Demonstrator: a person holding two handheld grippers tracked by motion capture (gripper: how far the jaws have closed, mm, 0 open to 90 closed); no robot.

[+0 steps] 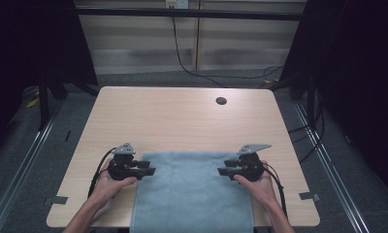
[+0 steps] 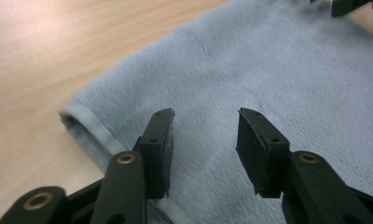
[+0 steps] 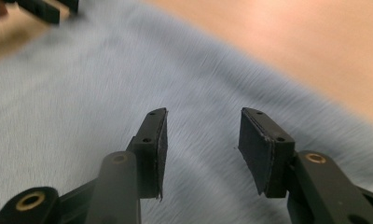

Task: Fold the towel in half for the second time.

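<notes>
A light blue-grey towel (image 1: 192,191) is laid flat on the near middle of the tabletop (image 1: 182,119), its far edge running straight across between the two hands and its near end hanging past the tabletop's front edge. In the left gripper view the plush pile is seen up close, with a hemmed corner (image 2: 70,119) lying on the pale wood just to the left of the jaws.

The left tongs (image 1: 152,170) are held at the towel's left edge, near its far corner, pointing inward over the cloth. Their jaws are spread, with a clear gap between the pads; cloth is seen under and beyond them, but nothing is pinched between them. The right tongs (image 1: 221,171) are held at the opposite edge, also pointing inward, so that the two face each other across the towel, well apart. Their jaws are likewise spread above the cloth, with nothing gripped; that view is blurred, so whether the tips touch the pile cannot be told.

Each gripper is carried in a hand, with the forearms entering from the near side and a black cable trailing back from each.

The rest of the tabletop is bare wood, marked by a dark round cable hole (image 1: 221,101) near the far right corner, well away from the towel. Nothing is lying between the tongs and the cloth. Beyond the tabletop, grey carpet (image 1: 192,80), a loose black cable (image 1: 216,76) and dark curtains (image 1: 37,43) at both sides are seen.
</notes>
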